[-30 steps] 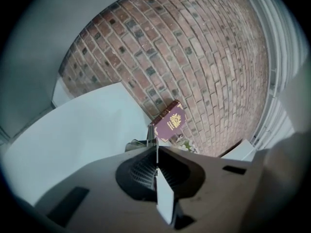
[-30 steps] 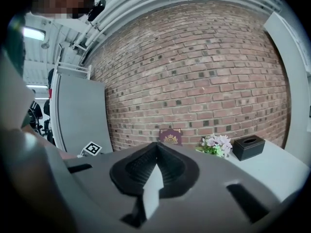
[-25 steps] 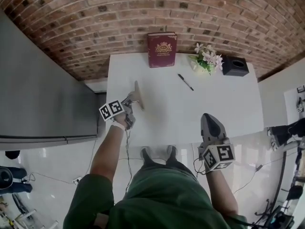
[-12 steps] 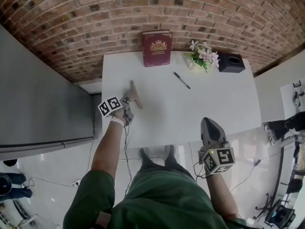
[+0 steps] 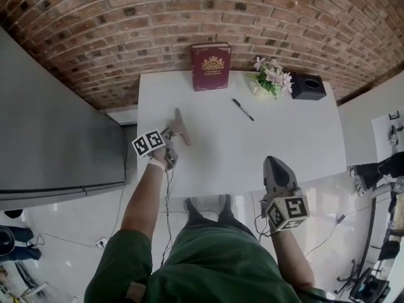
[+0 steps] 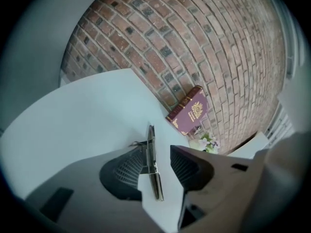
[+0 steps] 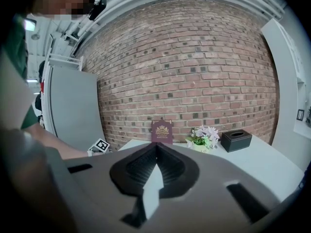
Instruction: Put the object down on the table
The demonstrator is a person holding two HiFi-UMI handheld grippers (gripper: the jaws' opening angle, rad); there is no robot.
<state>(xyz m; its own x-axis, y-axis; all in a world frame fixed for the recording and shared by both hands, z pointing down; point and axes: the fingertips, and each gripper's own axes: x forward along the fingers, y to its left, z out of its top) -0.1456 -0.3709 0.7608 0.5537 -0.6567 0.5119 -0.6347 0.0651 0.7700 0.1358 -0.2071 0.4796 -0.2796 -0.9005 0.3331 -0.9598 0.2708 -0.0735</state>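
Thin tan wooden clip with a metal spring [image 6: 151, 147] is shown edge-on between the left gripper's [image 6: 159, 150] jaws, just opened and parted; the right gripper [image 7: 156, 147] is closed, empty.

The white table [image 5: 297, 150] bears a thin tan object [image 5: 182, 126] between the left gripper's [image 6: 161, 149] parted jaws and, beyond them, 4 things: book [image 5: 211, 67], pen [image 5: 243, 109], flowers [image 5: 273, 79], black box [image 5: 307, 86].

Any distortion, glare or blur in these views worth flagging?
Head view: heavy fisheye, the brick wall bows into an arc, and the glossy floor throws glare. Left gripper view: black vignette in the corners, and the table edge curves. Right gripper view: the right claw is soft up close, the wall behind it crisp.
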